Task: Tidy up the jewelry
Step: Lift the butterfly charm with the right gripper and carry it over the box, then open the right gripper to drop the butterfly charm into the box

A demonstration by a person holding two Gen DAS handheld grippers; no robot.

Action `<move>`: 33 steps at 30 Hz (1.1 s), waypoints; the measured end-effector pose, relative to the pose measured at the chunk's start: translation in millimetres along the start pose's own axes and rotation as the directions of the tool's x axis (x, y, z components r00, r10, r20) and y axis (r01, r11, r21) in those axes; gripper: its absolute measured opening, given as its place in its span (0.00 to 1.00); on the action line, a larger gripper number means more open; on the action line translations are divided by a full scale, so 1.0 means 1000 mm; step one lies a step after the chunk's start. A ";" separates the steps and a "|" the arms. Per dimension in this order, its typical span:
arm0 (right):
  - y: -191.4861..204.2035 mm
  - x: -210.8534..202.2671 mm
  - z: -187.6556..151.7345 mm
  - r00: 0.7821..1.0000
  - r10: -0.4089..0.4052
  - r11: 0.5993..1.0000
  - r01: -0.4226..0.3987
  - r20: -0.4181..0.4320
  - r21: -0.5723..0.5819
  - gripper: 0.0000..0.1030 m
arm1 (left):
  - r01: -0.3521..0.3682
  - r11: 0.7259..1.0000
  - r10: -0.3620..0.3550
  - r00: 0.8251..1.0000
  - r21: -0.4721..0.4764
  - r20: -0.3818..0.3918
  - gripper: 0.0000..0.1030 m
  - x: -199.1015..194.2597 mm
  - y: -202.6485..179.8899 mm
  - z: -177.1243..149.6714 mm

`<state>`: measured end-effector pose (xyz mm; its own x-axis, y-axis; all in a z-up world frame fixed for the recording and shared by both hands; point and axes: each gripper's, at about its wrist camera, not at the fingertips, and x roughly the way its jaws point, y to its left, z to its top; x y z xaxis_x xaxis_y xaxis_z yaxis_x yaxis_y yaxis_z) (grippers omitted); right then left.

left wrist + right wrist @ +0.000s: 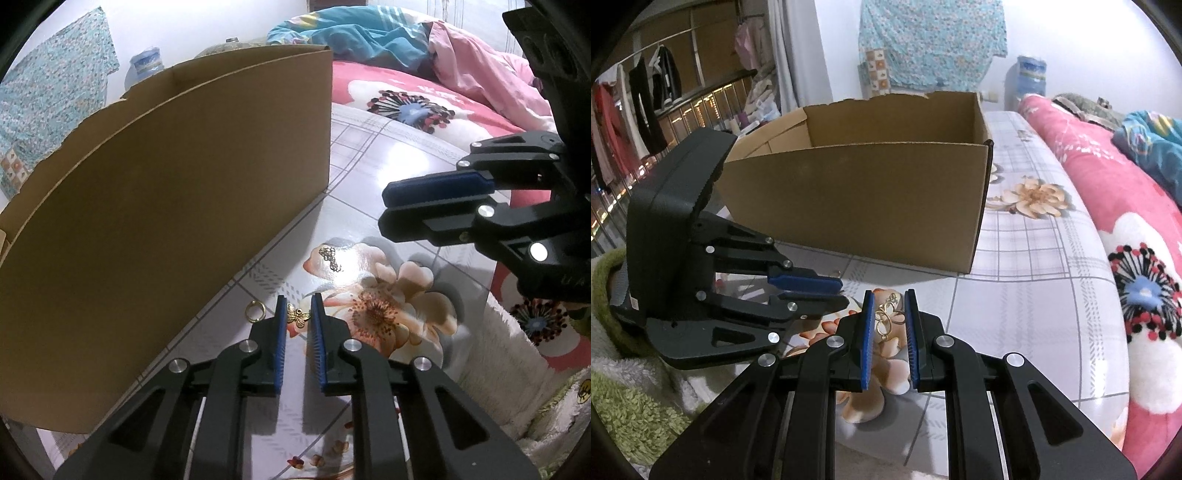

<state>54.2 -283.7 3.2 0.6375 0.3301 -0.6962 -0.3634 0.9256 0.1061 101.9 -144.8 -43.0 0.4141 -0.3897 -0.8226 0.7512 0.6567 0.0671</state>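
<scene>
My left gripper (298, 301) is part open, its blue pads on either side of a small gold butterfly charm (298, 316) lying on the floral tablecloth (369, 177). A gold ring (255, 311) lies just left of it, and a gold filigree piece (330, 257) lies farther ahead. My right gripper (889, 295) is part open around a gold ring-shaped piece (886, 318), which sits between the pads; contact is unclear. The right gripper also shows in the left wrist view (386, 206), the left gripper in the right wrist view (842, 291). An open cardboard box (857, 199) stands close behind the jewelry.
The cardboard box (166, 206) fills the left of the left wrist view. A pink flowered blanket (1126, 229) lies to the right on the bed. A green and white shaggy rug (631, 398) lies by the table's near edge. Clothes hang at the far left (646, 107).
</scene>
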 end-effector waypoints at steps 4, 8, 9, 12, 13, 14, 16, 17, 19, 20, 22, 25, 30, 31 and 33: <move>0.000 -0.004 0.000 1.000 -0.008 1.000 0.008 0.005 -0.004 0.13 | 0.001 1.000 -0.001 1.000 0.001 -0.001 0.12 -0.001 0.000 0.000; 0.003 -0.013 0.002 1.000 -0.025 1.000 0.025 0.017 -0.009 0.13 | 0.006 1.000 -0.006 1.000 -0.001 0.017 0.12 -0.010 -0.001 0.001; 0.004 -0.015 0.002 0.999 -0.030 0.999 0.031 0.021 -0.011 0.13 | 0.010 1.000 -0.010 1.000 -0.004 0.025 0.12 -0.015 -0.001 0.001; 0.009 -0.027 0.008 0.998 -0.047 0.999 0.048 0.045 -0.025 0.13 | 0.040 0.999 -0.038 0.997 -0.023 0.067 0.12 -0.036 0.002 0.004; 0.009 -0.030 0.011 0.997 -0.048 0.998 0.050 0.053 -0.028 0.13 | 0.047 0.999 -0.045 0.995 -0.025 0.086 0.12 -0.044 0.002 0.006; 0.010 -0.035 0.015 0.997 -0.047 0.998 0.049 0.066 -0.032 0.13 | 0.050 0.998 -0.047 0.993 -0.025 0.107 0.12 -0.053 0.003 0.008; 0.012 -0.047 0.027 0.994 -0.035 0.998 0.040 0.105 -0.043 0.13 | 0.049 0.998 -0.045 0.986 -0.025 0.158 0.12 -0.073 0.006 0.015; 0.014 -0.053 0.035 0.991 -0.031 0.998 0.038 0.132 -0.057 0.13 | 0.048 0.998 -0.041 0.982 -0.030 0.186 0.12 -0.084 0.009 0.019; 0.015 -0.059 0.049 0.984 -0.020 0.996 0.035 0.175 -0.078 0.13 | 0.038 0.998 -0.027 0.972 -0.044 0.234 0.12 -0.100 0.016 0.029; 0.016 -0.061 0.058 0.980 -0.012 0.996 0.030 0.197 -0.089 0.13 | 0.036 0.998 -0.022 0.968 -0.051 0.250 0.12 -0.105 0.020 0.032; 0.016 -0.060 0.072 0.974 -0.002 0.994 0.028 0.228 -0.109 0.13 | 0.016 0.997 0.005 0.961 -0.072 0.278 0.12 -0.112 0.032 0.041; 0.012 -0.044 0.092 0.972 0.031 0.993 -0.003 0.234 -0.120 0.13 | -0.022 0.995 0.048 0.961 -0.098 0.272 0.12 -0.107 0.052 0.051; 0.008 -0.001 0.109 0.987 0.033 0.992 -0.013 0.156 -0.127 0.13 | -0.020 0.984 0.056 0.977 -0.175 0.205 0.12 -0.077 0.086 0.061; 0.007 0.006 0.110 0.990 0.033 0.992 -0.016 0.140 -0.124 0.13 | -0.027 0.983 0.062 0.979 -0.180 0.193 0.12 -0.070 0.090 0.062; 0.004 0.018 0.111 0.994 0.025 0.994 -0.013 0.111 -0.111 0.13 | -0.042 0.980 0.076 0.983 -0.194 0.170 0.12 -0.060 0.094 0.061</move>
<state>139.5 -253.4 70.5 0.6993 0.3716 -0.6106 -0.4448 0.8949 0.0352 179.7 -99.2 47.2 0.5511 -0.4430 -0.7071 0.6195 0.7850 -0.0090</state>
